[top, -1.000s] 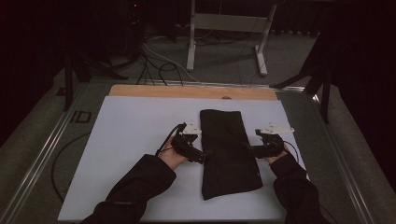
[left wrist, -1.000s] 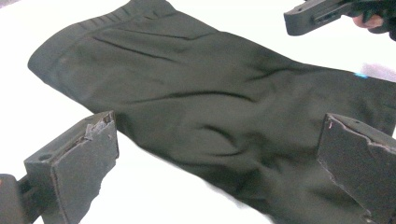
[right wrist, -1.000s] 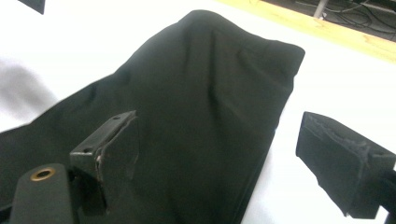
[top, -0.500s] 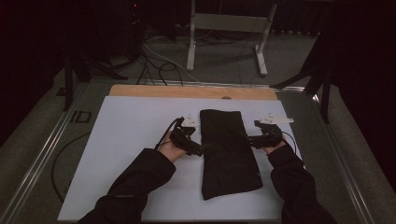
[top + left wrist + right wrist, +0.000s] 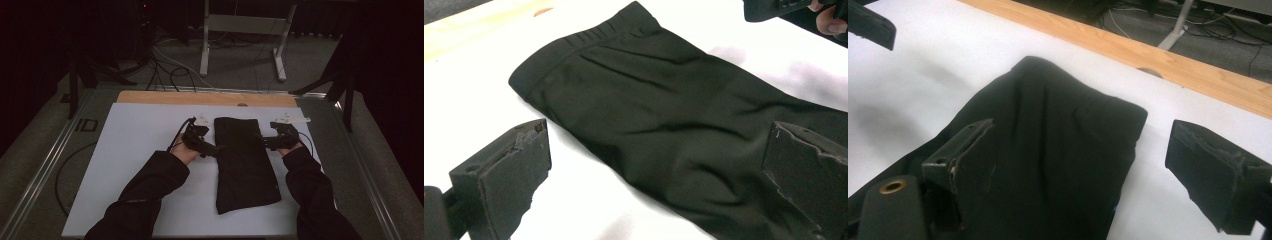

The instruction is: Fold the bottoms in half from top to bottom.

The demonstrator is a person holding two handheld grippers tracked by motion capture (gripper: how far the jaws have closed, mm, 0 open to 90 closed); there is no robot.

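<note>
Now the folded black garment (image 5: 245, 162) runs lengthwise between my spread left gripper (image 5: 214, 148) and spread right gripper (image 5: 264, 142), both flanking its far half.

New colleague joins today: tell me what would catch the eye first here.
A folded black cloth lies lengthwise in the middle of the white table. The left gripper and the right gripper flank its long edges, each with fingers spread open, with a wooden strip at the far edge.
</note>
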